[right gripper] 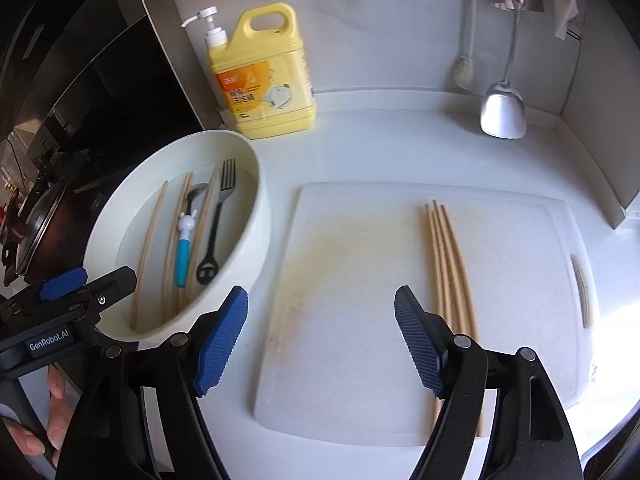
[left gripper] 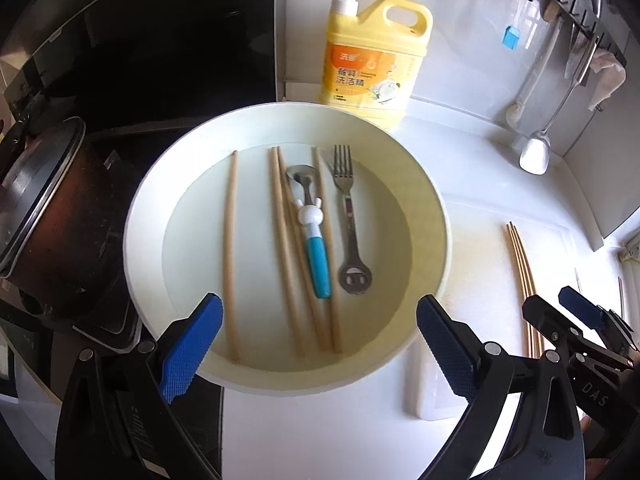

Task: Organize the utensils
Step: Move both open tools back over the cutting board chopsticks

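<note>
Utensils lie in 2 places. In the white basin [left gripper: 144, 216], at the centre of the left wrist view, I count 4 wooden chopsticks [left gripper: 230, 256], 1 blue-handled spoon [left gripper: 316, 248] with a small white figure on its stem, and 1 metal fork [left gripper: 348, 224], all lying roughly parallel with their heads toward the top of the frame. On the white cutting board [right gripper: 352, 300], at the centre and right of the right wrist view, lies a bundle of 4 more chopsticks [right gripper: 448, 256], touching one another side by side.

The left gripper [left gripper: 320, 344] hangs over the near rim of the basin with its fingers [left gripper: 192, 348] spread wide and nothing between them. The right gripper [right gripper: 320, 344] hangs over the near part of the board, its fingers [right gripper: 222, 344] also wide and empty; the right finger covers the lower end of the chopstick bundle.

On the bench [right gripper: 400, 140], 1 yellow pump bottle of dish soap [right gripper: 264, 80] stands just behind the basin at the upper centre. At the upper right, 1 metal spatula [right gripper: 504, 108] and 1 white-handled brush [right gripper: 466, 68] hang against the wall. 1 dark pot [left gripper: 44, 208] sits at the left edge, beside the basin. A hand [right gripper: 52, 420] grips the left gripper's handle at the lower left of the right wrist view.
</note>
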Motion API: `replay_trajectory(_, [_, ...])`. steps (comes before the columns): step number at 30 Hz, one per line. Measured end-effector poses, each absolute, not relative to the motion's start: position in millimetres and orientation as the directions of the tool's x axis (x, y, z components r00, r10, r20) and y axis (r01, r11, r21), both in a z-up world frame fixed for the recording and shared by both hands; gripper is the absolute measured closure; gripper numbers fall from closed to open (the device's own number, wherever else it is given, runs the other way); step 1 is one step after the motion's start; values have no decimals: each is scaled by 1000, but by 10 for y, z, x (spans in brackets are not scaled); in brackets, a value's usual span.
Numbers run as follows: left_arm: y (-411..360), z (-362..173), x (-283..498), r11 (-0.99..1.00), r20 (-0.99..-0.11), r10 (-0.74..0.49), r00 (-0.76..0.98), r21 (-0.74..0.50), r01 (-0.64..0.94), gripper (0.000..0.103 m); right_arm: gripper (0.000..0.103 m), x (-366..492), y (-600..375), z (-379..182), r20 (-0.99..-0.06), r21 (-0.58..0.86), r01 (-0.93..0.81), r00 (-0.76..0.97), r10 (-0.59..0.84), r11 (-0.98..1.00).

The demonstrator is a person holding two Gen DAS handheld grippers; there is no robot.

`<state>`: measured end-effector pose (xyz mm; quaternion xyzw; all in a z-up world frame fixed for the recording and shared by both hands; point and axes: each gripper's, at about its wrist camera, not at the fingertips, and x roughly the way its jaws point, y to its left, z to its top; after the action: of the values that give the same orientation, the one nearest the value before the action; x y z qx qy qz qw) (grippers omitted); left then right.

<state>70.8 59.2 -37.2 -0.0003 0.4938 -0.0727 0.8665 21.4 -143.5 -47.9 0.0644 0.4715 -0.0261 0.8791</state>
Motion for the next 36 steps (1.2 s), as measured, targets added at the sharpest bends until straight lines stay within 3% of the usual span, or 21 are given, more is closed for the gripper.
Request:
replay_trajectory(17, [-792,-460,25,995,-865,-87,495,-50,88,6,27,-460,-3075,-672,-836,90,110,548,15,990])
replay_trajectory(36, [-884,-975,202,994,-818,-96,568,-48,98,6,27,-137,-2942,-1143,-794,44,115,607,-35,992])
